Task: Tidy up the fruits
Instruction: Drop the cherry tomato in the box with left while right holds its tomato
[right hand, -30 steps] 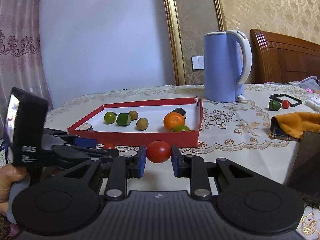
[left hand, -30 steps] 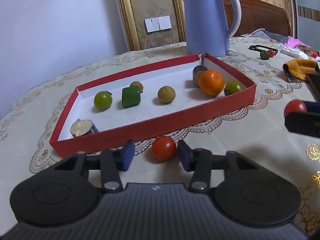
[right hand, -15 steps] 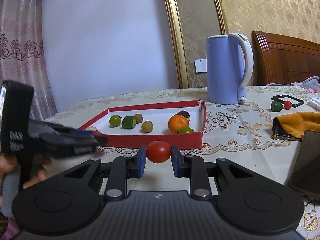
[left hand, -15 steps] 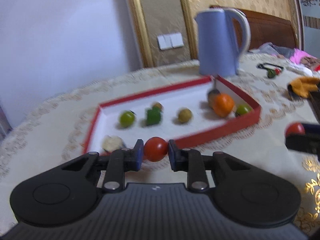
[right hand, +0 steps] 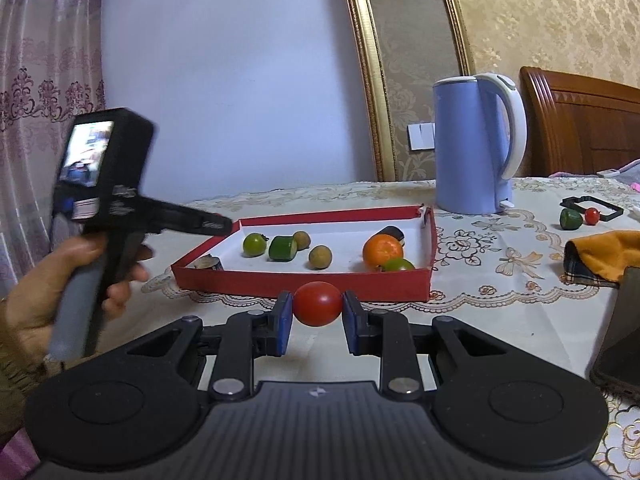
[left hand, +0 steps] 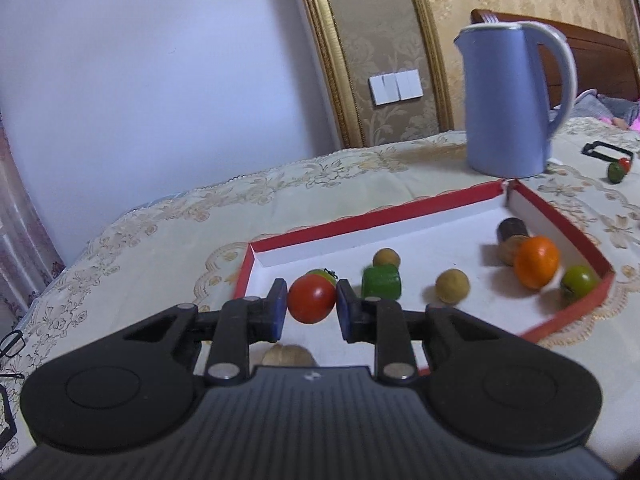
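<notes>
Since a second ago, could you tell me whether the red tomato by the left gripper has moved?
Yes. The left gripper closed on the tomato and lifted it from the tablecloth to above the red tray.

The green tomato [left hand: 320,275] is mostly hidden behind the red tomato [left hand: 311,298]. The pale fruit [left hand: 287,355] is half covered by the left gripper [left hand: 311,309]. The dark slab [right hand: 621,335] is cut off at the edge.
</notes>
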### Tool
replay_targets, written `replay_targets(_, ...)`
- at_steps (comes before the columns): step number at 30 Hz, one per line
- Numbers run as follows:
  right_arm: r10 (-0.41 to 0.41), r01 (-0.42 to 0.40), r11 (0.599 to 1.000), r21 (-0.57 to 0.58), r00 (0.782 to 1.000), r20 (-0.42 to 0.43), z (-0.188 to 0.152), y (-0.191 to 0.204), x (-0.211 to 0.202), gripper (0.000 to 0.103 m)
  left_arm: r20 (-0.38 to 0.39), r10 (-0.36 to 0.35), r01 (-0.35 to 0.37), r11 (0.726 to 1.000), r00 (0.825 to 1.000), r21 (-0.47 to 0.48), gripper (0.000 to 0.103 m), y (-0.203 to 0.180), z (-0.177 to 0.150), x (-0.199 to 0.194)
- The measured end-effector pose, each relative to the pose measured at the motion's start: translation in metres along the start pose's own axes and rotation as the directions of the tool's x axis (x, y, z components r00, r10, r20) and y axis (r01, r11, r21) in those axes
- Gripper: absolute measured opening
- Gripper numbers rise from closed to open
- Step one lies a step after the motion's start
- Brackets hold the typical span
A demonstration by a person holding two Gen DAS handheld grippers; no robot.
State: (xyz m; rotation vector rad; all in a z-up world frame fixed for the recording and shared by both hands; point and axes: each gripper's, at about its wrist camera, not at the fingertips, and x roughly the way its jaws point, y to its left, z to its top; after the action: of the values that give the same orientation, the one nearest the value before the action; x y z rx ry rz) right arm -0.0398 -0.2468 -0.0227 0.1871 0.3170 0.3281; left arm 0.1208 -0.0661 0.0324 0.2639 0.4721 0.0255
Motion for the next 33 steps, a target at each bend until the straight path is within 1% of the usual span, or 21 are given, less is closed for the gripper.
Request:
replay_targets(10, 0.003, -0.003, 1.0, -0.005, 1.0, -0.017, -0.001, 0.001, 0.006, 0.025, -0.067, 0.025, -0.026, 1.0, 0.997, -0.013, 0.025, -0.003, 0.008, 0.049)
replay_targets(13, 0.004, -0.004, 1.0, -0.005, 1.0, -0.02, -0.001, 0.002, 0.009, 0.025, -0.089, 0.014, -0.017, 0.999, 0.996, -0.032, 0.026, 0.0, 0.008, 0.056)
replay_targets(14, 0.005, -0.005, 1.0, -0.008, 1.0, -0.021, 0.0, 0.003, 0.01, 0.025, -0.091, 0.013, -0.016, 0.999, 0.996, -0.04, 0.029, 0.002, 0.008, 0.056)
replay_targets(15, 0.007, -0.007, 1.0, -0.013, 1.0, -0.023, 0.002, 0.004, 0.012, 0.025, -0.089, 0.016, -0.02, 0.999, 0.996, -0.044, 0.035, 0.004, 0.008, 0.055)
replay_targets(18, 0.007, -0.008, 0.999, -0.036, 1.0, -0.022, 0.008, 0.009, 0.018, 0.025, -0.07, 0.027, -0.031, 0.998, 0.997, -0.059, 0.047, 0.009, 0.008, 0.049)
replay_targets(22, 0.019, -0.019, 0.998, -0.06, 1.0, -0.005, 0.016, 0.018, 0.021, 0.025, -0.057, 0.032, -0.035, 0.998, 0.998, -0.058, 0.049, 0.015, 0.008, 0.04)
replay_targets(25, 0.017, -0.017, 0.997, -0.076, 1.0, -0.006, 0.02, 0.023, 0.027, 0.025, -0.058, 0.034, -0.038, 0.997, 0.998, -0.07, 0.058, 0.022, 0.005, 0.032)
replay_targets(27, 0.011, -0.012, 0.996, -0.091, 1.0, -0.007, 0.024, 0.025, 0.031, 0.025, -0.051, 0.037, -0.041, 0.996, 0.998, -0.082, 0.071, 0.028, 0.002, 0.024)
replay_targets(29, 0.009, -0.009, 0.995, -0.098, 1.0, -0.001, 0.029, 0.025, 0.037, 0.025, -0.047, 0.038, -0.043, 0.994, 0.998, -0.102, 0.08, 0.034, -0.003, 0.015)
replay_targets(32, -0.002, 0.002, 0.995, -0.1, 1.0, -0.001, 0.04, 0.022, 0.052, 0.025, -0.052, 0.033, -0.04, 0.991, 0.998, -0.125, 0.083, 0.043, -0.013, 0.002)
replay_targets(33, -0.005, 0.005, 0.995, -0.103, 1.0, -0.003, 0.044, 0.021, 0.057, 0.025, -0.054, 0.031, -0.038, 0.99, 0.998, -0.136, 0.085, 0.047, -0.016, -0.002)
